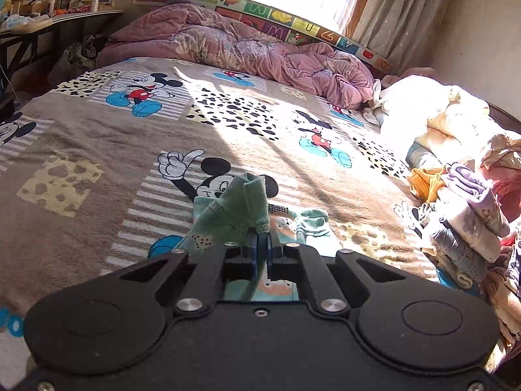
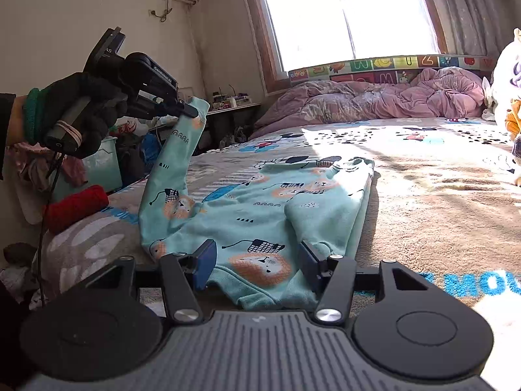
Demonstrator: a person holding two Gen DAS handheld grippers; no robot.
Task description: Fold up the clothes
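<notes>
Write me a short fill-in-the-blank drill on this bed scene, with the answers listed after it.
1. The left gripper is shut on one ____ of the teal lion-print top, lifting it.
2. The right gripper has its jaws ____ over the top's near hem.
3. The top lies on a bedspread printed with Mickey ____.
4. The rumpled quilt below the window is ____ in colour.

Answers: sleeve; open; Mouse; pink
</notes>
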